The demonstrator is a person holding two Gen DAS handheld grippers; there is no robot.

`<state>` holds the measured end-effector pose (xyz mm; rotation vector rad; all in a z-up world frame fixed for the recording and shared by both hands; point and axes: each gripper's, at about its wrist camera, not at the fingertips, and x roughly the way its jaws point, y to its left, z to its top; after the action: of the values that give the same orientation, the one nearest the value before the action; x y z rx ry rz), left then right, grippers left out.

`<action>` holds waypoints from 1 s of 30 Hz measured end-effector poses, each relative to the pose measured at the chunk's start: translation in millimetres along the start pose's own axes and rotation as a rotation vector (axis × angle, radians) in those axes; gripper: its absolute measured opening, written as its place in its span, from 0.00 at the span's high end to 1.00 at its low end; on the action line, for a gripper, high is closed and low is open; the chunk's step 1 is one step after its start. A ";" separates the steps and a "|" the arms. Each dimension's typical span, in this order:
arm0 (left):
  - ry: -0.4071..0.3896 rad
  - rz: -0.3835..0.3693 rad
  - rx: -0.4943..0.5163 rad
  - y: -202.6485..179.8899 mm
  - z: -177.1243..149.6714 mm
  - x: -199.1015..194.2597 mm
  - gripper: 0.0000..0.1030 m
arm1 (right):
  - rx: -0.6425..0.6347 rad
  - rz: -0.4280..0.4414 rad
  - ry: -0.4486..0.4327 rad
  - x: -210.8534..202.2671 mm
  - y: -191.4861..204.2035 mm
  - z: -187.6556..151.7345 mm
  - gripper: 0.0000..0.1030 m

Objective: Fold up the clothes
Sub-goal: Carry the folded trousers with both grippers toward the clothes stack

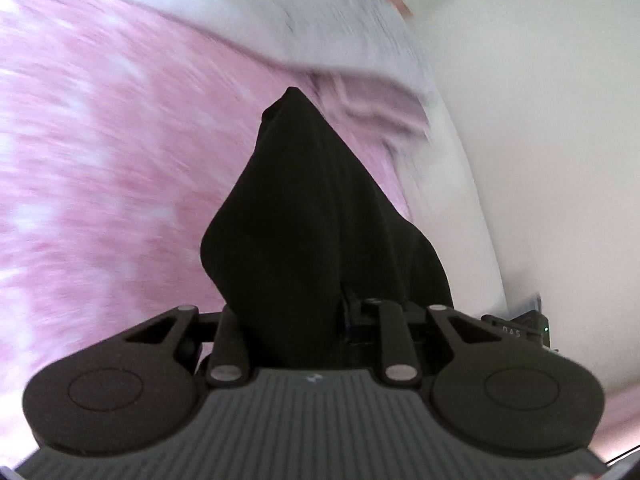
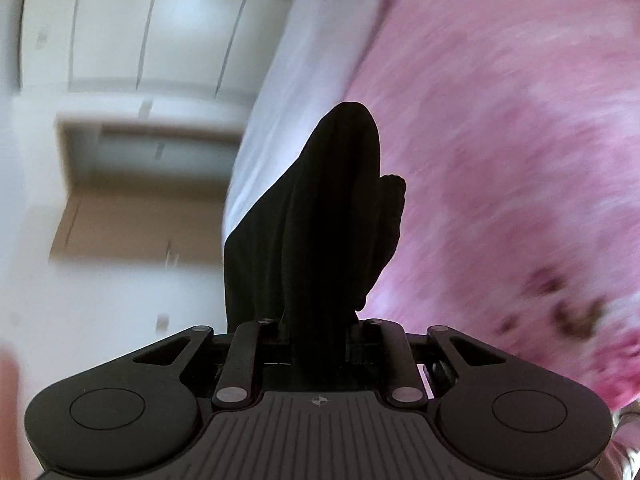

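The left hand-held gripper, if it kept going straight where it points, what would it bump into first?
The left hand-held gripper is clamped on black cloth, which already fills the space straight ahead. Beyond that, it would probably meet the pink bedcover, though the blur makes depth hard to judge.

The left gripper (image 1: 296, 320) pointed forward and somewhat downward, its jaws drawn in and clamped on a bunch of black cloth (image 1: 304, 208) that rose out from between them and hid the fingertips. The right gripper (image 2: 320, 332) took a similar pose, tilted slightly below level, with its jaws likewise narrowed and pinching the cloth (image 2: 320, 220). On both units the linkage arms stood angled inward toward the centre line, and no hand showed in either view.
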<state>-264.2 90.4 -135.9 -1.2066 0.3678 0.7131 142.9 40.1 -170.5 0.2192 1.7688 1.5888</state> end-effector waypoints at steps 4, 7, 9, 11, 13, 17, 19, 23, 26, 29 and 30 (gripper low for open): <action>-0.178 0.079 -0.097 9.4 -33.8 -86.4 0.80 | -0.093 0.060 0.184 42.5 45.9 -17.4 0.82; -0.282 0.118 -0.160 20.6 -55.6 -138.0 0.80 | -0.159 0.091 0.299 74.7 77.5 -35.1 0.82; -0.343 0.140 -0.198 30.3 -68.2 -167.4 0.80 | -0.194 0.108 0.362 95.1 94.8 -48.0 0.82; -0.404 0.165 -0.231 40.8 -81.1 -195.3 0.80 | -0.226 0.121 0.428 120.7 112.8 -63.4 0.82; -0.455 0.176 -0.259 53.3 -91.7 -216.6 0.80 | -0.255 0.128 0.482 143.6 127.2 -78.0 0.82; -0.532 0.176 -0.312 91.7 -101.1 -254.4 0.80 | -0.326 0.145 0.560 191.5 153.1 -114.4 0.82; -0.547 0.174 -0.326 118.5 -95.6 -273.2 0.80 | -0.343 0.142 0.580 213.7 162.5 -129.7 0.82; -0.553 0.164 -0.336 184.1 -69.4 -315.9 0.80 | -0.366 0.132 0.595 277.1 188.0 -161.9 0.82; -0.531 0.157 -0.307 248.1 -35.1 -359.0 0.80 | -0.355 0.134 0.570 334.3 206.8 -185.3 0.82; -0.505 0.153 -0.293 313.3 3.4 -407.5 0.80 | -0.320 0.144 0.520 403.8 229.4 -221.8 0.82; -0.494 0.157 -0.290 333.3 20.0 -425.7 0.80 | -0.303 0.147 0.503 427.6 237.8 -235.4 0.82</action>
<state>-802.1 39.6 -107.7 -1.2300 -0.0575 1.1987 -387.2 151.5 -133.1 -0.2207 1.8690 2.1305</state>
